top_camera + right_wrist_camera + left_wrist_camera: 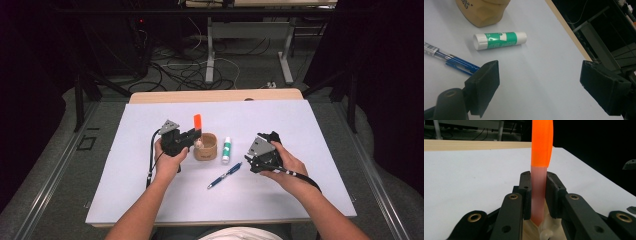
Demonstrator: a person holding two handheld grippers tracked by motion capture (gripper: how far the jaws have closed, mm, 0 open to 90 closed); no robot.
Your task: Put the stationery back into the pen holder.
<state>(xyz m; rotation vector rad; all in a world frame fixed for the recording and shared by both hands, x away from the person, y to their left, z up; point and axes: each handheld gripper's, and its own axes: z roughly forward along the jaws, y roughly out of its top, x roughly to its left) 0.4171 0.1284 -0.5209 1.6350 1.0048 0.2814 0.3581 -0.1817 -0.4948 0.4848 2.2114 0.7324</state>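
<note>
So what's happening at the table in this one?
A person works with two tools. The left hand-held gripper is shut on an orange-capped marker, held upright over the tan cup, its lower end at the cup's rim. The right hand-held gripper hangs open over the white table, holding nothing. A green-and-white glue stick and a blue pen lie on the table beside the cup.

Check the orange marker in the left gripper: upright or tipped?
Upright. In the left gripper view the orange marker stands vertical, clamped between the left gripper pads; its lower end sits just above the tan cup.
</note>
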